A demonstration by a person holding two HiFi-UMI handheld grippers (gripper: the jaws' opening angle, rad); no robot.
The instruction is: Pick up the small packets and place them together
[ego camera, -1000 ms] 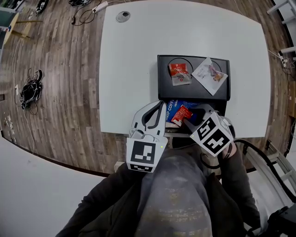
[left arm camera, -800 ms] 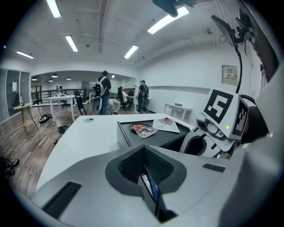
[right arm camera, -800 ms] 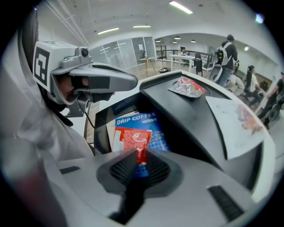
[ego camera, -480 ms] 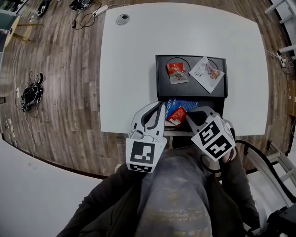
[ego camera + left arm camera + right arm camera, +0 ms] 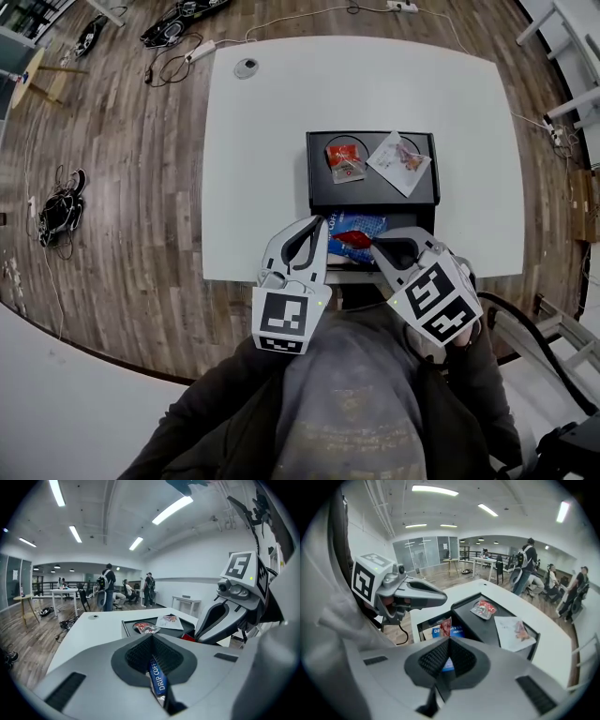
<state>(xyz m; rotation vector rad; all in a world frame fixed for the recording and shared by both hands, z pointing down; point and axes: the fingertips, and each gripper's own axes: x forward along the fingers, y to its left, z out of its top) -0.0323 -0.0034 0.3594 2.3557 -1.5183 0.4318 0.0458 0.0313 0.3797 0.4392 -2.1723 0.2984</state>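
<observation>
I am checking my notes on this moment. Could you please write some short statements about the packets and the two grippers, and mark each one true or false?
1. The left gripper has its fingers shut on a blue drip coffee packet. True.
2. The black tray holds three packets. False: it holds two, a red-and-silver packet and a white packet.
3. The right gripper is open and empty. False: its fingers are shut on a small red packet.
4. In the head view, the white packet lies to the right of the red-and-silver packet. True.
5. The table is dark wood. False: the table is white; the floor is wood.
</observation>
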